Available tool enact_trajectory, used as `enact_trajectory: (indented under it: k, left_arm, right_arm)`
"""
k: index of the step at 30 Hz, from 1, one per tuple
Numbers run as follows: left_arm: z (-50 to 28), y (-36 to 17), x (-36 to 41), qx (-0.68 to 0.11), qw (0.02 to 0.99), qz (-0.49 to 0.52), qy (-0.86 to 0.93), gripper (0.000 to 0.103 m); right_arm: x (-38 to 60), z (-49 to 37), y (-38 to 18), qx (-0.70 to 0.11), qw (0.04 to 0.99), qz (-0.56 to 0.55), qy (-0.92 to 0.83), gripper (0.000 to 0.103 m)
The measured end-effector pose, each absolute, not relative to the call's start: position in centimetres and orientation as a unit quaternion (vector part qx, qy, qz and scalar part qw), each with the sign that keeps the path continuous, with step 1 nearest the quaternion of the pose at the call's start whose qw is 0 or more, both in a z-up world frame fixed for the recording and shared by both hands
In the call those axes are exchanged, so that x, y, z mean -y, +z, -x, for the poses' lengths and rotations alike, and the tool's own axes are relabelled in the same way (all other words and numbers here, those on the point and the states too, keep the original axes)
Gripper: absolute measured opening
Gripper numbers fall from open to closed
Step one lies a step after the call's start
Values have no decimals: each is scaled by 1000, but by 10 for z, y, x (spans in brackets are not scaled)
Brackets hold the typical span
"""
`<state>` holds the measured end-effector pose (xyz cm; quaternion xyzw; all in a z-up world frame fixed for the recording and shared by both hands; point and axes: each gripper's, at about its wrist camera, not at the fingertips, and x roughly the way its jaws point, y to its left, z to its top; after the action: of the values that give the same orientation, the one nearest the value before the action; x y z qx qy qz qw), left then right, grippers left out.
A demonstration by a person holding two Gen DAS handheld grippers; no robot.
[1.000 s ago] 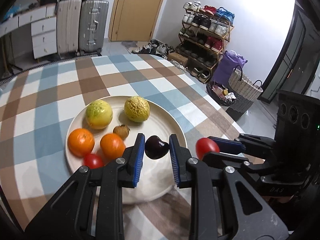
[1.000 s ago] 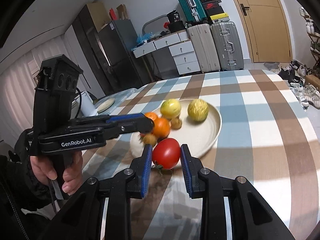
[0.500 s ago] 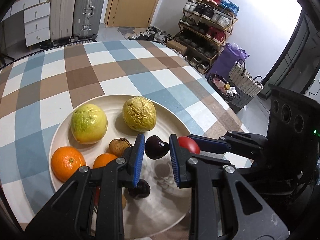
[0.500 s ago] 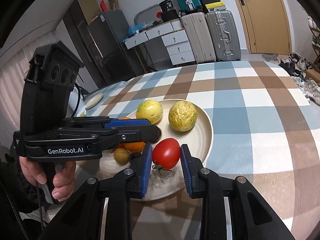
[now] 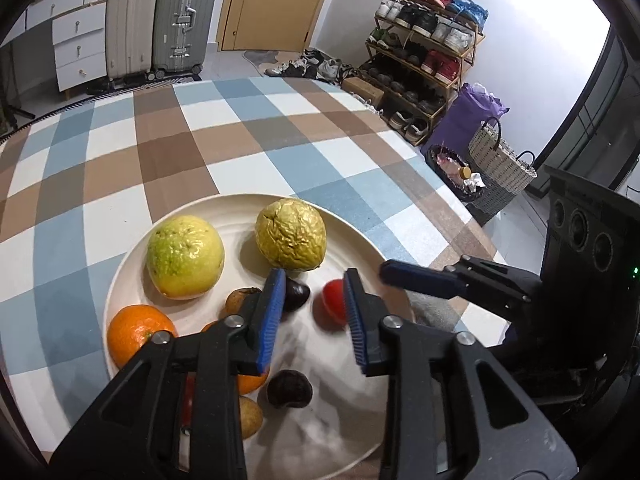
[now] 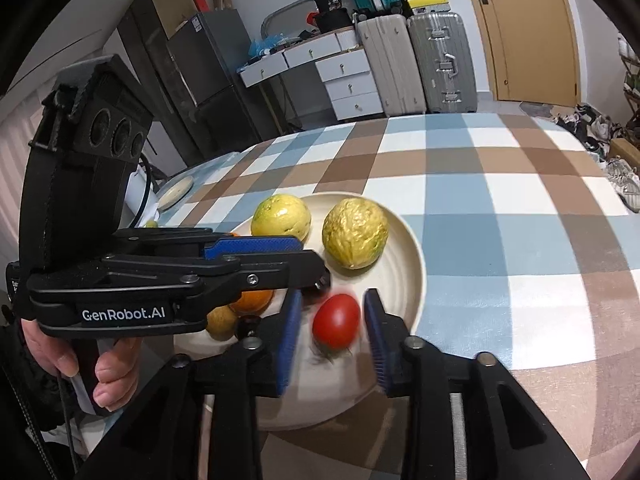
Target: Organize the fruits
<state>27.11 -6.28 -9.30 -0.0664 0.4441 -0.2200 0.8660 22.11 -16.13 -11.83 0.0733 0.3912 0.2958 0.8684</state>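
step: fruit released onto plate [image 5: 360,232] | left gripper [image 5: 314,316], right gripper [image 6: 332,332]: jaws just opened, nothing held; tomato [image 6: 336,326] loose between | next: withdrawal judged needed

Plate [image 5: 132,264]: matt cream ceramic look, faint concentric ridges
Tomato [image 6: 336,321]: smooth, glossy red skin
Wrinkled yellow fruit [image 5: 291,233]: dull, deeply creased rind
Yellow-green fruit [image 5: 185,255]: pitted, slightly shiny peel
Orange [image 5: 138,332]: fine-dimpled, satin
Tablecloth [image 5: 120,160]: checked woven cloth, matt
Left gripper [image 5: 313,312]: matt black plastic, ribbed blue rubbery pads, metal screws
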Motion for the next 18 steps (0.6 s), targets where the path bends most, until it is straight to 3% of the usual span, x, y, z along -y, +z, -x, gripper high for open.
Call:
enact_trajectory:
  k: [2,3,5,7,11,16,18]
  left_arm:
    - [-265,-86,60,-436,869,73,-221,46]
    - [-261,-82,58,-431,871,76,-222,49]
    - [-252,-72,56,-421,877,76,-220,53]
    - [-241,-62,55,-409,883,73,-216,58]
    - [-217,-40,50,-387,897,70,-199,77]
    - [-181,-13,47,-352,919,46,-173,83]
    - [-168,-4,41,-339,925,50,-164,93]
  right_arm:
    - [167,-216,-114,-382,871,-85,298,58]
    - [170,-214,-112,-378,872,-88,297,71]
    - [178,-204,-106,-363,880,-98,292,82]
    - [185,-193,-99,-349,886,-104,288,85]
    - [196,-172,-87,-329,900,-111,262,97]
    - [204,-146,-64,-294,920,-111,232,103]
    - [204,-135,-52,-279,926,-108,230,103]
